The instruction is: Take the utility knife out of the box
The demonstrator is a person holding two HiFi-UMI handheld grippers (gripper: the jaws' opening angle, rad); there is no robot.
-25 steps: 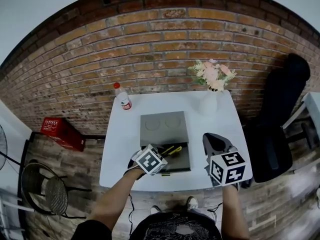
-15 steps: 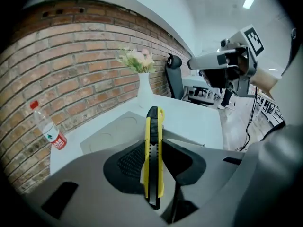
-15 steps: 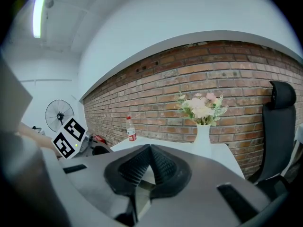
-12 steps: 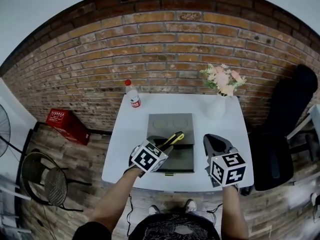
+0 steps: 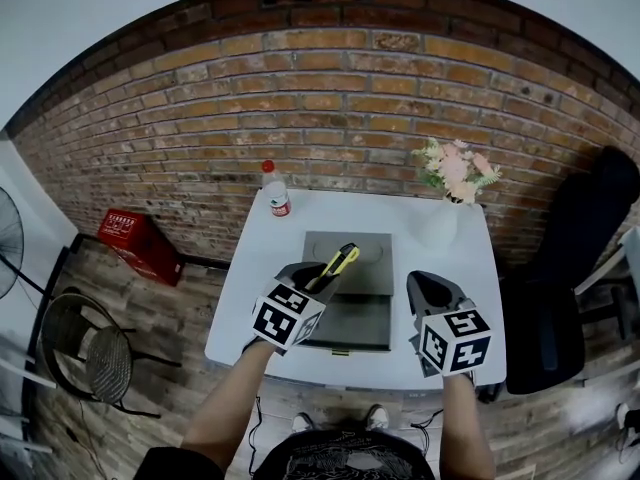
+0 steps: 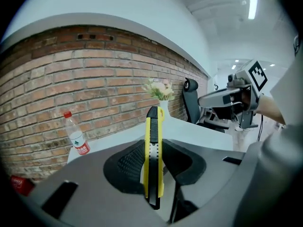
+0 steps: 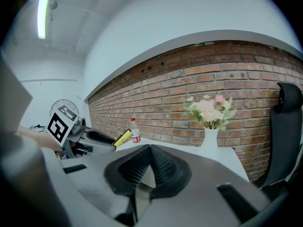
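Bottle (image 5: 277, 200) label red, print unreadable; left gripper (image 5: 318, 272) clamps utility knife (image 5: 343, 260).

On the white table (image 5: 245, 313), a bottle (image 5: 277, 201) stands at 11 o'clock and a flower vase (image 5: 438, 226) at 1 o'clock. Off the table, a red crate (image 5: 138, 245) lies at 9 o'clock, a black chair (image 5: 570, 268) at 3

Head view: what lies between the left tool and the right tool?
The open grey box on the white table, seen in the head view. The left tool holds the utility knife clear of it.
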